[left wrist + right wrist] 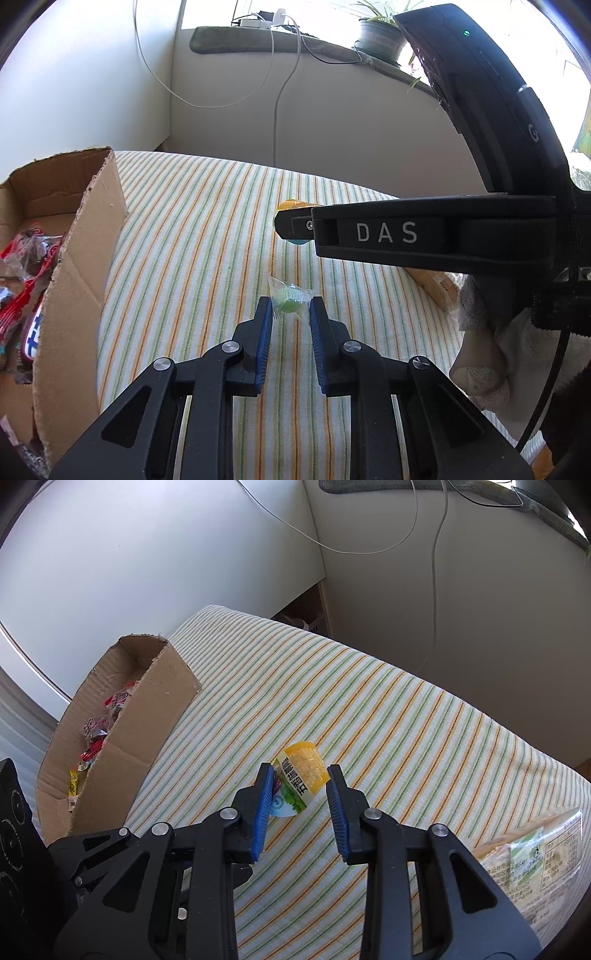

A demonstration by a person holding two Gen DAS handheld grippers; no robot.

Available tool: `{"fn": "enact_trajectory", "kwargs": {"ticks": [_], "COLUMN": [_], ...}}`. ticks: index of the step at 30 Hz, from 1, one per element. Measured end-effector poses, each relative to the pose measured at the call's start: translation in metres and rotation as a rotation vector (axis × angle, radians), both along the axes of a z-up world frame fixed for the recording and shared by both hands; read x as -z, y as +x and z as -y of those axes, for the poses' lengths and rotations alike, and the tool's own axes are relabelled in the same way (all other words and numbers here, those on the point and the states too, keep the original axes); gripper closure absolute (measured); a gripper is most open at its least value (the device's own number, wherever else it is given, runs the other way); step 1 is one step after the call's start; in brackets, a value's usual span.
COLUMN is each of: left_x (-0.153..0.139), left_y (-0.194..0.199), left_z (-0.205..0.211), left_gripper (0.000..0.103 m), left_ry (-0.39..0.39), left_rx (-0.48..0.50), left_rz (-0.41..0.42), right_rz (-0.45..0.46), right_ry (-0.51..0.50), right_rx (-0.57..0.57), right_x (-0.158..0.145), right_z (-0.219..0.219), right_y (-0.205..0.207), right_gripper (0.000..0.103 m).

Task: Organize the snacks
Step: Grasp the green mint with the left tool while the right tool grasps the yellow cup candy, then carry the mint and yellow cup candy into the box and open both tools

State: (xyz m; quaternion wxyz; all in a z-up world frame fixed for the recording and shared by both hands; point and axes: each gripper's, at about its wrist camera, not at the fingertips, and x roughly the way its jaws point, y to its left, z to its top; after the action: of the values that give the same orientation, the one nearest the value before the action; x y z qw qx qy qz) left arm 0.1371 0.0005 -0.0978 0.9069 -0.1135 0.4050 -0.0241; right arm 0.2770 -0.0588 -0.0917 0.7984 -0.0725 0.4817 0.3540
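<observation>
Straddling a small green candy in a clear wrapper with the left gripper, fingers spread apart and nothing yet pinched; candy lying just ahead of and between the blue tips, on the striped cloth of the bench. Easing forward and low so the pads meet the firm green middle rather than the loose wrapper ends, which would probably slip out.

Framing a yellow jelly cup with the right gripper, fingers likewise released; cup lying on its side between the tips, nearer the left pad and perhaps touching it, printed lid facing back toward the camera. Centring first, then closing across the cup's sides, since a rounded cup on its side looks likely to roll or squirt forward under an off-centre squeeze.

Further out, to the left of both pairs of fingers, standing a cardboard box already holding red-wrapped snacks: the probable drop spot. Beyond the right fingers, lying a large bread bag, still on the cloth. Lifting clear of the box's tall near wall before letting go.
</observation>
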Motion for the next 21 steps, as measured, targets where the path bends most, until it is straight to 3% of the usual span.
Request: {"fn": "enact_trajectory", "kwargs": {"ticks": [11,21], "left_x": [-0.033,-0.059], "left_y": [-0.050,-0.102], "left_z": [-0.008,-0.036], "left_gripper": [0.084,0.084], "left_ry": [-0.008,-0.010], "left_rx": [-0.010,-0.053], "left_rz": [0.079,0.137], "right_rz": [0.045,0.088], "right_ry": [0.027,0.044], "right_rx": [0.008,-0.024], "right_x": [-0.031,-0.058], "right_z": [0.008,-0.019], "right_y": [-0.026,-0.053], "right_gripper": [0.073,0.073]}}
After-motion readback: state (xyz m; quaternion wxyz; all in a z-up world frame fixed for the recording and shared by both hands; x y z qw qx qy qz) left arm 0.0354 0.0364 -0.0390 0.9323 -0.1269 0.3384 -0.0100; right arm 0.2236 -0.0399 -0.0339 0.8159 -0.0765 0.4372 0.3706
